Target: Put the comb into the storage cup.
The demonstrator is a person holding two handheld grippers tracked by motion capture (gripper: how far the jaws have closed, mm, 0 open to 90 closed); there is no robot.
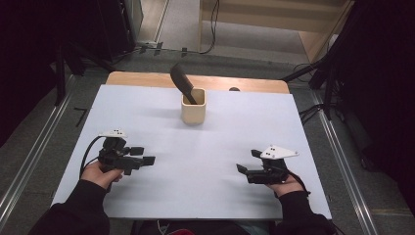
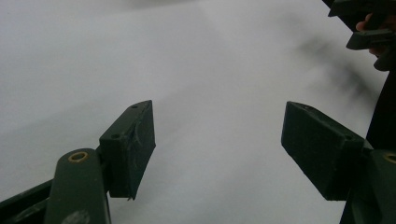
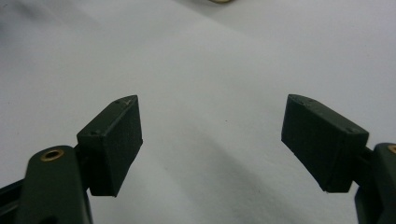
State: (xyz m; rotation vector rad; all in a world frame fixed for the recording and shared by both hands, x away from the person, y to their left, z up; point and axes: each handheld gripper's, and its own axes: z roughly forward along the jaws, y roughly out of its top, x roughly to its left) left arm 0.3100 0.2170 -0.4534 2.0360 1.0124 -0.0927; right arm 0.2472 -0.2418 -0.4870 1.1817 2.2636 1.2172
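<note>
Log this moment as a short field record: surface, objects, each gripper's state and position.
surface: white sheet laid over a wooden table
container: beige square cup, upright, far middle of the sheet
tool: black utensil standing in the cup, leaning left
left gripper: jaws open, nothing between them, near left of the sheet
right gripper: jaws open, nothing between them, near right of the sheet
contact: neither gripper touches the cup or utensil
</note>
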